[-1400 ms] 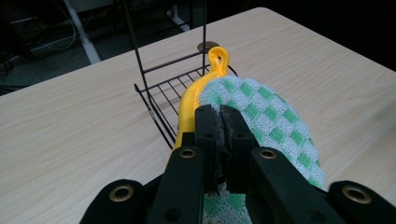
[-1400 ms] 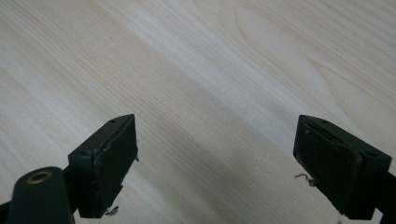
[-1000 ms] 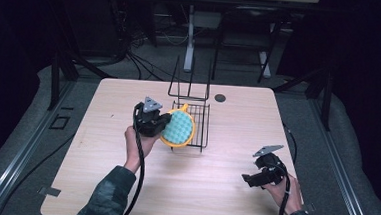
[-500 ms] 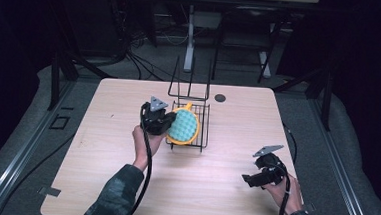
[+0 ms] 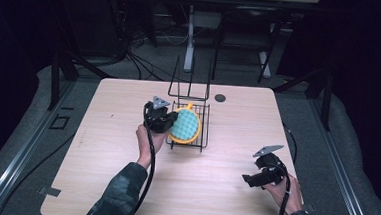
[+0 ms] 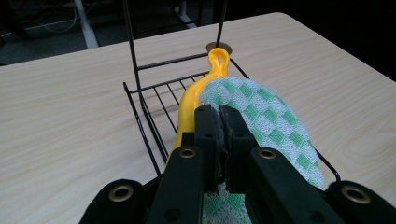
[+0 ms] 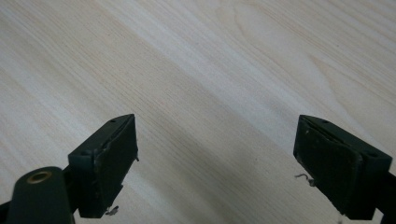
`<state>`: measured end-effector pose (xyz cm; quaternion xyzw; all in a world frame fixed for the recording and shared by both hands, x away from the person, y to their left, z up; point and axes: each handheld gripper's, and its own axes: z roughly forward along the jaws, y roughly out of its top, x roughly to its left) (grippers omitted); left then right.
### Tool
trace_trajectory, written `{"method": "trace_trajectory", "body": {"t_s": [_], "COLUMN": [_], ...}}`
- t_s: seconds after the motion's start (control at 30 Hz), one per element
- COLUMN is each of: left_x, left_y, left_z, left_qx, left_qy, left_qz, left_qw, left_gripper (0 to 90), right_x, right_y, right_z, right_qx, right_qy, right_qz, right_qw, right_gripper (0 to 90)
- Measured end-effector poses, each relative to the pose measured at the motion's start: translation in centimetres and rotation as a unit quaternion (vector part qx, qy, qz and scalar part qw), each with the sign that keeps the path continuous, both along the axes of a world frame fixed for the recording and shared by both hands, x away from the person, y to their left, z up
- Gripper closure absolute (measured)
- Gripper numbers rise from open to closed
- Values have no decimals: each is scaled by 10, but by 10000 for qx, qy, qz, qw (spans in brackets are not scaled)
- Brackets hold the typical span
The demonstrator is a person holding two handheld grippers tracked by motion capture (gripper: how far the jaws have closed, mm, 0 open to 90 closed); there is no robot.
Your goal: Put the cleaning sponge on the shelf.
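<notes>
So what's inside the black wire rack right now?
The green-checked scrubber with its yellow handle, held edge-up in the wire rack by the shut left tongs. The scrubber's lower edge is hidden behind them.

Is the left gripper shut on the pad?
Yes. The left gripper has its jaws pinched on the green checked pad over the rack.

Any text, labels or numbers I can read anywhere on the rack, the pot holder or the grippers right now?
None: no readable text on the wire rack, the green checked pot holder, the left gripper, the right gripper or the table.
</notes>
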<state>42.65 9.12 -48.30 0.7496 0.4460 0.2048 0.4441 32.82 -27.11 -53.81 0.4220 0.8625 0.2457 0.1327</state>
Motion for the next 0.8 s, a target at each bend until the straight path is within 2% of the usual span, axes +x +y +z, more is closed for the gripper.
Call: {"method": "trace_trajectory", "body": {"t_s": [0.13, 0.33, 0.57, 0.63, 0.8], "left_x": [5, 12, 19, 22, 26], "left_y": [-3, -8, -11, -13, -15], "left_z": [-5, -13, -24, -29, -38], "left_qx": [-15, -44, -19, 29, -28], "left_qy": [117, 186, 250, 350, 477], "left_qz": [14, 68, 237, 302, 444], "left_qw": [9999, 9998, 9994, 9989, 9979], "left_gripper": [869, 869, 869, 869, 871], "right_x": [0, 0, -1, -1, -1], "right_y": [0, -1, -2, -2, -2], "right_z": [1, 1, 1, 1, 1], "right_qx": [-7, -25, 6, 1, 14], "right_qy": [19, 14, 40, 40, 14], "right_qz": [-1, -22, -27, -27, -32], "right_qw": [10000, 10000, 10000, 10000, 10000], "right_gripper": [132, 134, 134, 134, 134]}}
